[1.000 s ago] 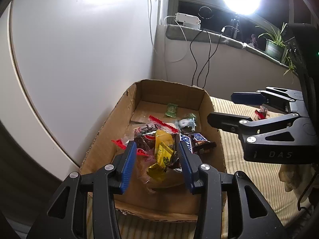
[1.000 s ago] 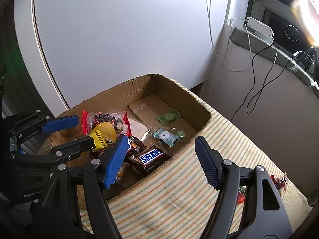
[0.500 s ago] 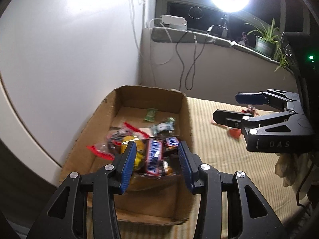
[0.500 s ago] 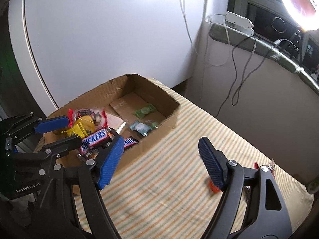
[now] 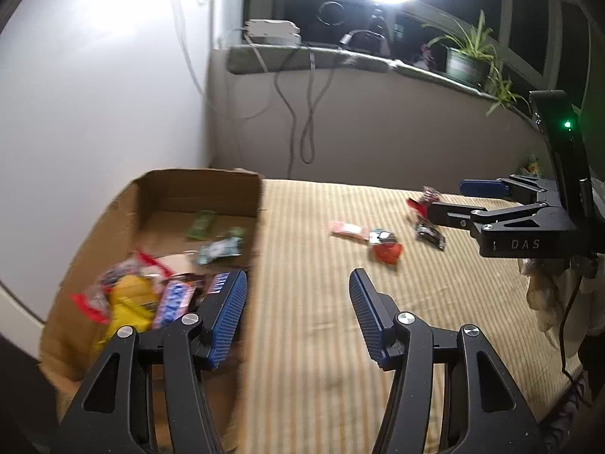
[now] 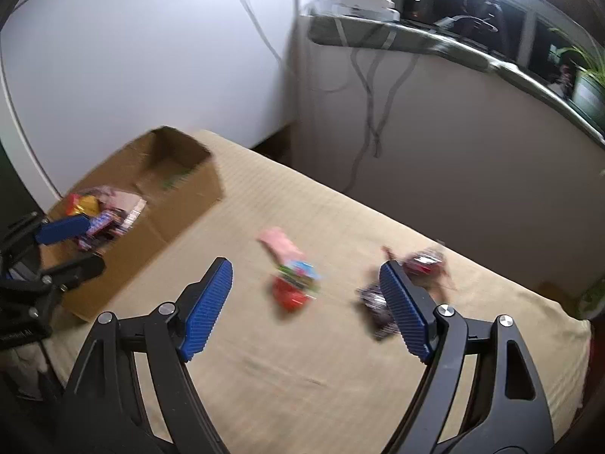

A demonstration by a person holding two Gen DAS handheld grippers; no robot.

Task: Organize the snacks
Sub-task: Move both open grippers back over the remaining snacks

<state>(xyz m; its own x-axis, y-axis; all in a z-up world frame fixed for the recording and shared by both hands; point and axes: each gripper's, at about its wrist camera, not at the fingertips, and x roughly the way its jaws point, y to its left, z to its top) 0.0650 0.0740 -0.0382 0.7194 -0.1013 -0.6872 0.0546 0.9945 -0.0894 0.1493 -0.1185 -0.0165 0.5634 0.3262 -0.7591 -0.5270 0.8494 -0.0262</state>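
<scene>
Left wrist view: the open brown cardboard box (image 5: pixel 200 189) at far left holds a heap of snack wrappers (image 5: pixel 151 295), red, yellow and blue. Loose small snacks (image 5: pixel 378 240), pink, red and dark, lie right of it on the beige striped surface (image 5: pixel 310 340). Left tongs (image 5: pixel 298 310) and right tongs (image 6: pixel 306 302) have just been opening; both stand apart, with nothing between them.

Both cameras ride close behind their fingers, angled down over the striped tabletop (image 5: pixel 302 340), sharing the cardboard box (image 6: pixel 177 223) and loose wrappers (image 5: pixel 385 251) between them.
</scene>
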